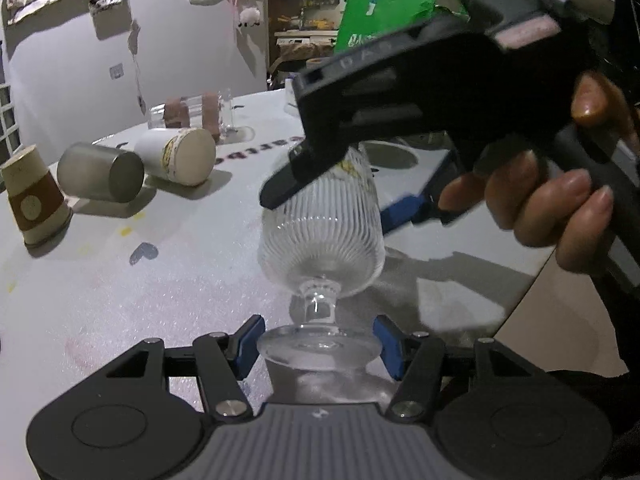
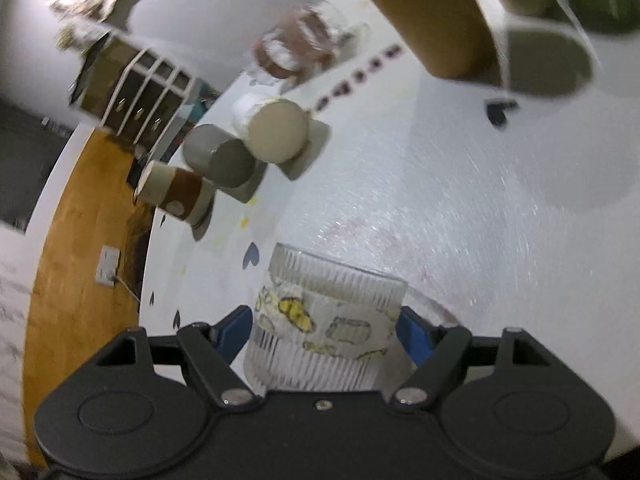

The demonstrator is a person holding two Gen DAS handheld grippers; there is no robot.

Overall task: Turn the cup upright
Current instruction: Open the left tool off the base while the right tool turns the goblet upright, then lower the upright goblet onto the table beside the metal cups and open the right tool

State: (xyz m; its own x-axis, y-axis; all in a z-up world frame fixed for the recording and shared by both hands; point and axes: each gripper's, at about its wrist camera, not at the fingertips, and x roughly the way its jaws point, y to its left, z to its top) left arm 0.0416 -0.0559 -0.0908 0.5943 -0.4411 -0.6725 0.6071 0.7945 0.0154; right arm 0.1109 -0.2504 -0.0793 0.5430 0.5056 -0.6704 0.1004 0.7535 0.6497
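Right hand-held gripper (image 2: 324, 332) closed on ribbed glass cup (image 2: 324, 332) at its decorated band, blue pads touching both sides, cup held above the white surface (image 2: 440, 200). Left hand-held gripper (image 1: 318, 346) open around the cup's foot (image 1: 318, 350), pads just beside it, contact unclear. Far ahead of left hand-held gripper, 3 cups: paper cup (image 1: 34, 196) upside down, grey cup (image 1: 100, 178) and white cup (image 1: 176, 156) lying.

Ribbed glass goblet (image 1: 322, 236) held off the white table (image 1: 120, 288), foot toward the camera, bowl pointing away. Left gripper (image 1: 318, 346) spread, blue pads either side of the goblet's foot; contact unclear. Right gripper (image 1: 332, 176) clamped across the bowl near its rim. Toward the far left edge: grey cup (image 1: 100, 172) and white cup (image 1: 176, 156) lying sideways, paper cup (image 1: 34, 200) inverted.
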